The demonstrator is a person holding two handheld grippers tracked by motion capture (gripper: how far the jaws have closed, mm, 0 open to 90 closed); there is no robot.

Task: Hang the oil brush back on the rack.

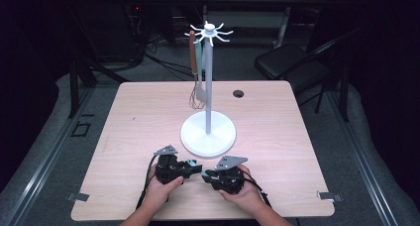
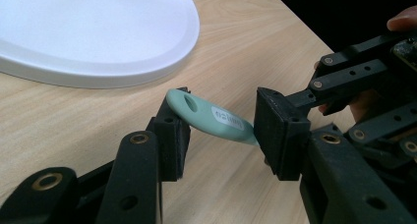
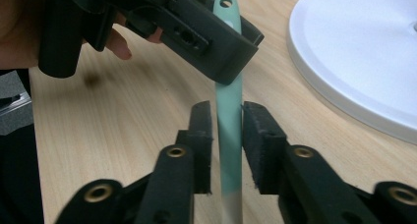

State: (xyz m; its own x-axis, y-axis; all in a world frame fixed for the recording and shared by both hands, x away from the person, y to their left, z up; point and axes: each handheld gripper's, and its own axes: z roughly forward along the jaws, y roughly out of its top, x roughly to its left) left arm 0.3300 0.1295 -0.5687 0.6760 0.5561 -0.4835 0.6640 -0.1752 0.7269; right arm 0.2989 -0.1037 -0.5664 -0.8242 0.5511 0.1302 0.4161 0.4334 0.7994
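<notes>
A mint-green utensil handle [image 3: 229, 111] spans the gap between the two grippers, low over the worktop [image 1: 277, 117] in front of the white rack base [image 1: 208, 133]. The right gripper [image 3: 227, 130] has spread jaws flanking the handle with slim gaps. The left gripper [image 2: 219, 135] also stands spread, one pad touching the holed handle end. A white label on the handle is unreadable.

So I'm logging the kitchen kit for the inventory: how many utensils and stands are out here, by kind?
White hanging stand with round base: 1
Utensils hung on the stand, brown-handled whisk and mint-handled tool: 2
Mint-green plastic utensil handle between the grippers: 1
Total: 4
</notes>
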